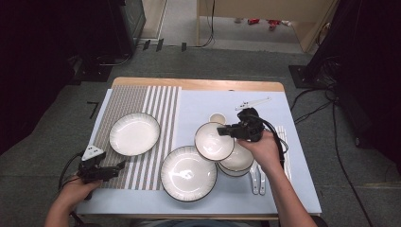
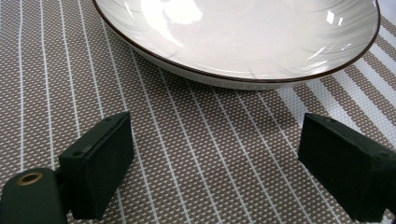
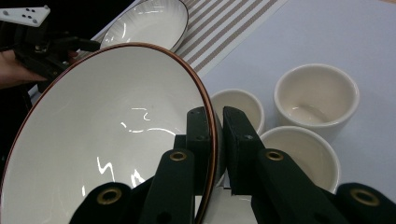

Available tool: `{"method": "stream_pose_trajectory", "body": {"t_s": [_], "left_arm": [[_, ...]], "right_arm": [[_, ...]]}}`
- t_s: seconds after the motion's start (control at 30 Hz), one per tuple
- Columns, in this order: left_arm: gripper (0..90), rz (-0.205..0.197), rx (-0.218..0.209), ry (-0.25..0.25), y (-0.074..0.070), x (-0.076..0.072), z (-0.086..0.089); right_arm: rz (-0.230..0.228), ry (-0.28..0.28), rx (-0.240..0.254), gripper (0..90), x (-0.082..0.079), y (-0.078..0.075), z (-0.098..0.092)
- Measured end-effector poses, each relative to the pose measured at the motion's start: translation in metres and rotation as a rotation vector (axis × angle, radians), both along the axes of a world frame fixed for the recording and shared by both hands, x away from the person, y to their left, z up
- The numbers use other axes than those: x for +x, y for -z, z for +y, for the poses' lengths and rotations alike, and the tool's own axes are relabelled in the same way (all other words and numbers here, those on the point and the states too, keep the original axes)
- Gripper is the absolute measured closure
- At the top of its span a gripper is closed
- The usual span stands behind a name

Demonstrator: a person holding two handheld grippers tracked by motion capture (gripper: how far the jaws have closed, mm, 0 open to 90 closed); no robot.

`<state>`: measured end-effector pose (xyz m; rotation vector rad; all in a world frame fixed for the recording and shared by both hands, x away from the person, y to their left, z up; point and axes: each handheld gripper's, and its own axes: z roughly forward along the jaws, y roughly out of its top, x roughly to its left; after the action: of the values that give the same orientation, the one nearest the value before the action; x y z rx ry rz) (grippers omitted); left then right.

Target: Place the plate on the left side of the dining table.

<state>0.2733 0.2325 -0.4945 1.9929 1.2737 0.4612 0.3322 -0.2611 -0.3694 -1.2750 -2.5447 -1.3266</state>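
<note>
Plate [image 1: 135,134] on striped mat [image 1: 161,109] at left, second plate [image 1: 188,173] right of it, stacked bowls [image 1: 236,161] farther right.

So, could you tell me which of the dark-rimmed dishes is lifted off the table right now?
The bowl clamped by its rim in the right hand-held gripper. It hangs tilted above the stacked bowls, while both plates lie flat.

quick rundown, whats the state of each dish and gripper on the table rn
right gripper: shut on the rim of the lifted bowl
lifted bowl: held off the table, tilted, empty
stacked bowls: resting on the table, under the right hand
large plate: flat on the blue mat, empty
plate on striped mat: flat, empty
left gripper: open, nothing between its jaws, over the striped mat
three cups: upright, empty
</note>
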Motion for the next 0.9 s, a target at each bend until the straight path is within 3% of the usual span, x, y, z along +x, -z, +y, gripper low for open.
{"method": "stream_pose_trajectory", "body": {"t_s": [0.9], "left_arm": [[10.6, 0.0, 0.0, 0.0, 0.0, 0.0, 0.0]], "right_arm": [[0.004, -0.021, 0.0, 82.0, 0.004, 0.004, 0.024]]}}
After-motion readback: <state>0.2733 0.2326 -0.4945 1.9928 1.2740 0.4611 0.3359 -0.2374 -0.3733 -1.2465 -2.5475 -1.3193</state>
